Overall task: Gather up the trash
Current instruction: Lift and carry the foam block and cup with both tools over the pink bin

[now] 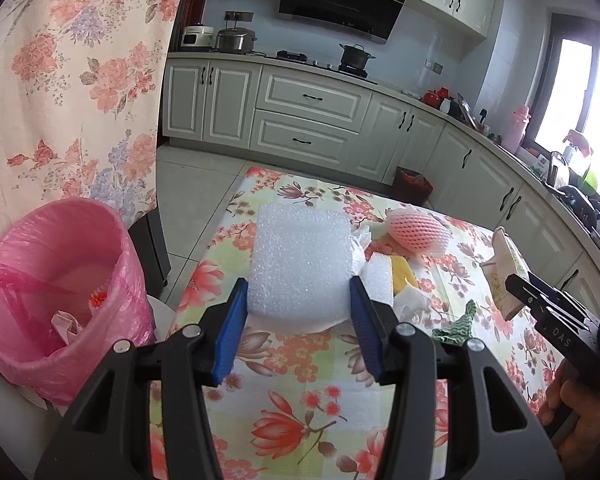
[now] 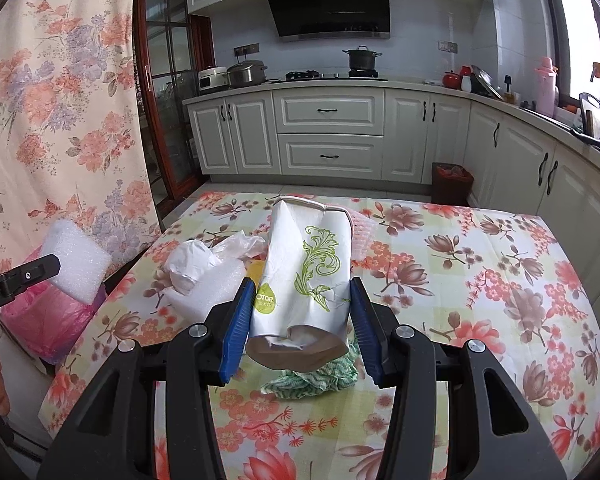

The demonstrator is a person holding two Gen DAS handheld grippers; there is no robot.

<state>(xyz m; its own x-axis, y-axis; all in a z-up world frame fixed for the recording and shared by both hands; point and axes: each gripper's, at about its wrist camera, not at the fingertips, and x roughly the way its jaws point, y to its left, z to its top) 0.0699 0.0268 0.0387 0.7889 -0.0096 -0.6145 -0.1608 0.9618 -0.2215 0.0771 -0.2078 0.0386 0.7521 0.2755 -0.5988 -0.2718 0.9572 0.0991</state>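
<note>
Left gripper (image 1: 298, 300): blue pads clamped on one white foam block (image 1: 300, 256), held clear above the tabletop near its left edge.
Right gripper (image 2: 298, 304): pads pressed against both sides of one crushed paper cup (image 2: 304, 272), white with a green scroll print, its brown bottom end facing the camera, lifted off the cloth.
Table (image 2: 480, 280): floral cloth; the right half is bare right up to the far right corner, and the near strip in front of both grippers is bare too.
Trash left on the tabletop: one pink foam fruit net (image 1: 414, 232) toward the far edge; one smaller white foam piece (image 2: 208, 286); one yellow piece (image 1: 403, 272), partly hidden; crumpled white paper (image 2: 190, 264); one green-and-white rag (image 2: 312, 380) directly beneath the cup. All bunch around the middle.
Bin (image 1: 60, 264): one, lined with a pink bag, standing just off the table's left edge, mouth open with a few scraps inside.
Room at the left edge: a floral curtain (image 1: 80, 80) hangs close behind the bin.
Room past the far edge: open tiled floor, then white cabinets; a second dark bin (image 2: 452, 182) stands against them.
</note>
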